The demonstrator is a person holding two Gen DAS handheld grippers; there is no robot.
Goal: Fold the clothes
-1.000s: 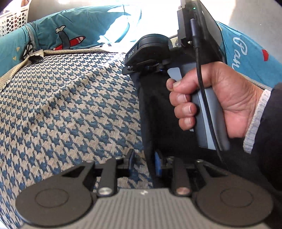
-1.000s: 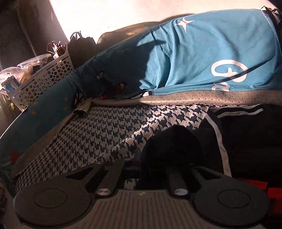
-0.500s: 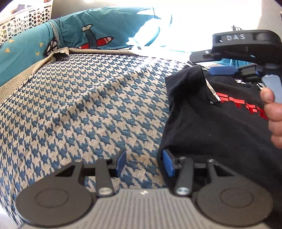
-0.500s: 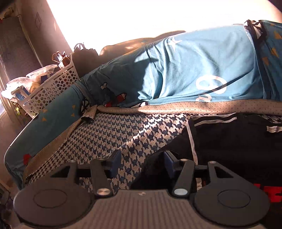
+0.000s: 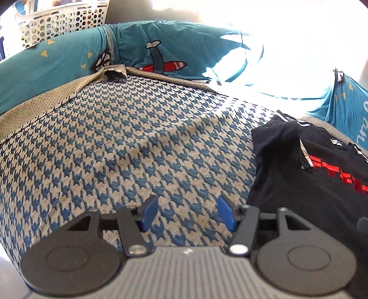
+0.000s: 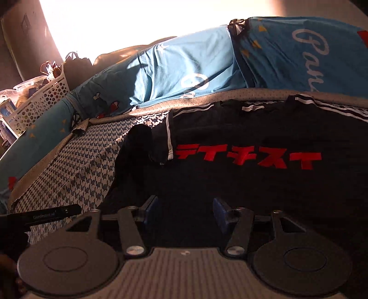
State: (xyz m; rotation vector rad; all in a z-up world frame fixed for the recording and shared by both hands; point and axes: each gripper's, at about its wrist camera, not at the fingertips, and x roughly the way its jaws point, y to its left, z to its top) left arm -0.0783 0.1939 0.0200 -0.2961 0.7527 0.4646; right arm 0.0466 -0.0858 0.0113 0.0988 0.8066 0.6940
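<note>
Left wrist view. At 6 o'clock we see the left gripper (image 5: 187, 212) with its blue pads (image 5: 149, 212) apart and still spreading; nothing lies between them, only the houndstooth cushion (image 5: 128, 147) beneath. At 3 o'clock, just beside the right-hand pad, lies the black shirt (image 5: 299, 184), its near edge resting on the cushion and its red lettering (image 5: 340, 174) running off the frame. A white-striped sleeve hem (image 5: 304, 154) is folded over onto the shirt's front. Beyond the cushion, from 10 to 2 o'clock, we see a teal cover (image 5: 161, 46) printed with an aeroplane (image 5: 161, 64), and at 11 o'clock a white perforated basket (image 5: 64, 20).

Right wrist view. At 6 o'clock the right gripper (image 6: 185, 211) hovers over the lower part of the black shirt (image 6: 253, 191); its jaws stand apart, and no cloth is pinched between the pads. At 8 o'clock a dark piece of the other tool (image 6: 41, 214) enters the frame. The shirt lies spread, front up, from the centre to 3 o'clock, red lettering (image 6: 248, 158) across its chest and its left sleeve (image 6: 161, 142) folded inward. The cushion (image 6: 76, 170) shows at 9 o'clock. Farther off we see the teal cover (image 6: 184, 64) from 10 to 2 o'clock and the basket (image 6: 39, 105) at 9 to 10 o'clock.
</note>
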